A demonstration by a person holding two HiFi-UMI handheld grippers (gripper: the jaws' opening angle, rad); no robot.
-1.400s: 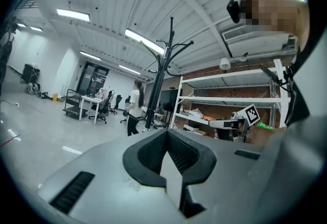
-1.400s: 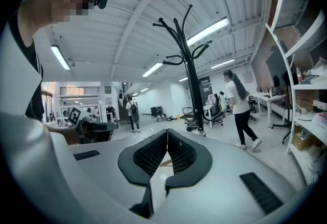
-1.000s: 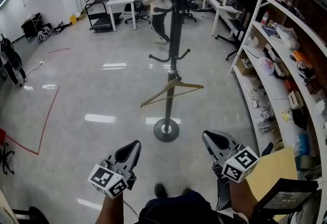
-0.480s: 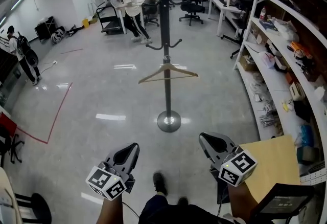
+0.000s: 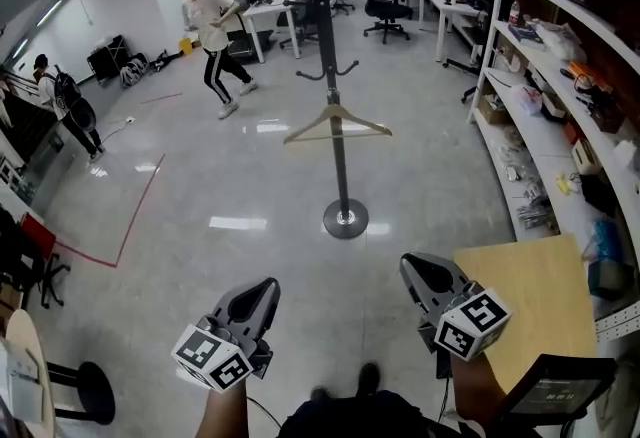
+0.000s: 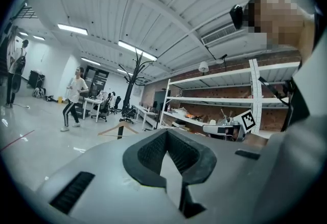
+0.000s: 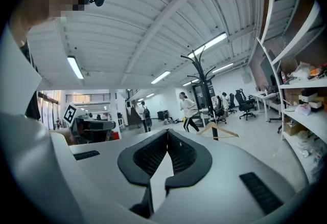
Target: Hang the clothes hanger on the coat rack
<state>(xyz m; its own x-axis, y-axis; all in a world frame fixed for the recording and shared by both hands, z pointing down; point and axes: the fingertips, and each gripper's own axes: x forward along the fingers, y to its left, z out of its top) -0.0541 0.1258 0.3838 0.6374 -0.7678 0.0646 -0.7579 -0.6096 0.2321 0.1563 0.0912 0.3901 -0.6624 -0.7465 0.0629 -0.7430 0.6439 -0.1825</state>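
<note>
Grey and empty, my left gripper [image 5: 262, 288] rests jaws pressed together. The wooden clothes hanger [image 5: 337, 122] already hangs on the coat rack [image 5: 330, 36], well apart. My right gripper [image 5: 416, 268] is likewise closed on nothing, probably because nothing needs carrying.

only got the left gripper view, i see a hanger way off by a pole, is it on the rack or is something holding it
Observer: In the head view the hanger hangs against the coat rack pole, below its lower hooks; no gripper touches it.
Operator: right gripper holding anything
Observer: The right gripper view shows the right gripper with jaws together, nothing between them.
Operator: where's the rack foot
Observer: Its round base stands on the floor ahead, between the left gripper and the right one, apart from both.
</note>
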